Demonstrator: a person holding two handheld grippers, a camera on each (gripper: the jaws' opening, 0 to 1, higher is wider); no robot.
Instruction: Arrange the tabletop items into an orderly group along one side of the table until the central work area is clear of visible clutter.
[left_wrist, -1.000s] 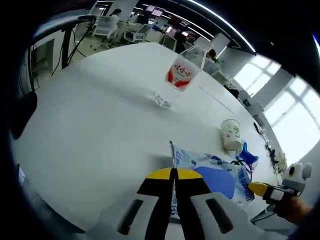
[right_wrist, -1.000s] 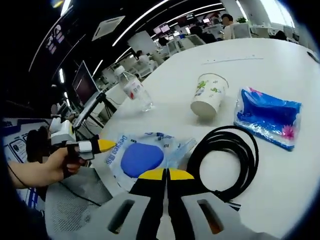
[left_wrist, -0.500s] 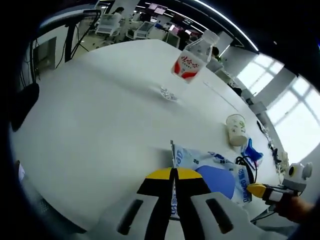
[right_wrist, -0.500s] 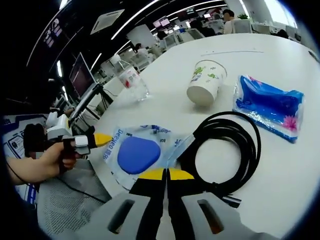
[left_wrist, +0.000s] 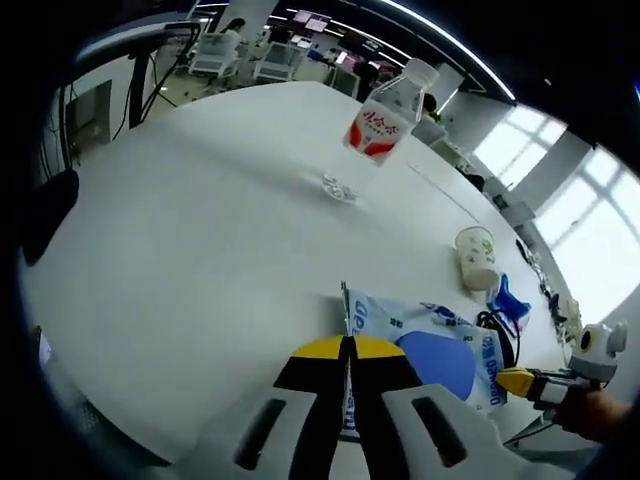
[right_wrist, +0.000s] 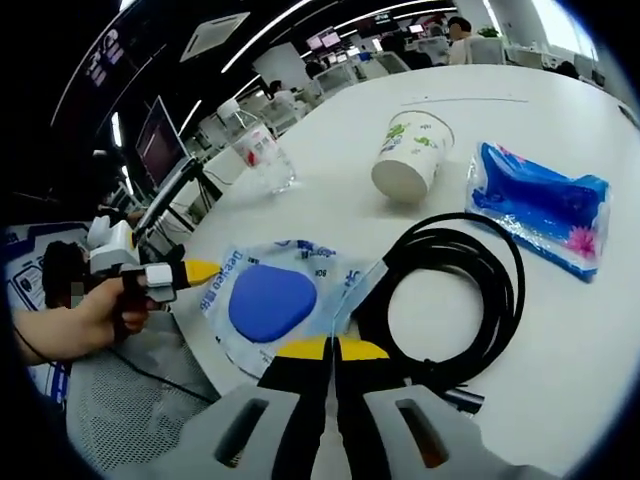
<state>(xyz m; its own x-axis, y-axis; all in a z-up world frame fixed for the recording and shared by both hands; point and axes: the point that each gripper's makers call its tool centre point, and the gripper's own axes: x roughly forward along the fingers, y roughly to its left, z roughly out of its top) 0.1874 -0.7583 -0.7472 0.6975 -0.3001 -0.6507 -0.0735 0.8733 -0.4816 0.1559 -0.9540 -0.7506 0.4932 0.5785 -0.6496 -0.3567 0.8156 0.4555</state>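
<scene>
A clear plastic packet (right_wrist: 275, 300) with a blue oval pad inside lies at the near edge of the white table (right_wrist: 520, 390), at lower centre-left of the right gripper view. In the left gripper view the same packet (left_wrist: 425, 345) sits at lower centre-right, its near corner under the yellow jaw tips.

The left gripper (left_wrist: 348, 347) rises from the bottom centre of its own view with its jaws pressed together; the packet's edge runs right at the seam between them, though whether it is pinched cannot be told. From the right gripper view the left gripper (right_wrist: 195, 271) shows at centre left, held in a hand (right_wrist: 75, 320), its yellow tip touching the packet's left edge.

The right gripper (right_wrist: 332, 348) has its jaws closed with nothing between them, just below the packet and a coil of black cable (right_wrist: 450, 305) at centre right, which overlaps the packet's right corner. In the left gripper view the right gripper (left_wrist: 520, 380) enters at lower right, beside the packet.

Above the coil a paper cup (right_wrist: 412, 157) with a green print lies tipped on its side; to the right lies a blue tissue pack (right_wrist: 540, 205). At upper left stands a water bottle (right_wrist: 255, 150) with a red label. In the left gripper view the bottle (left_wrist: 383, 120) is at upper centre, the cup (left_wrist: 477, 257) at right.
</scene>
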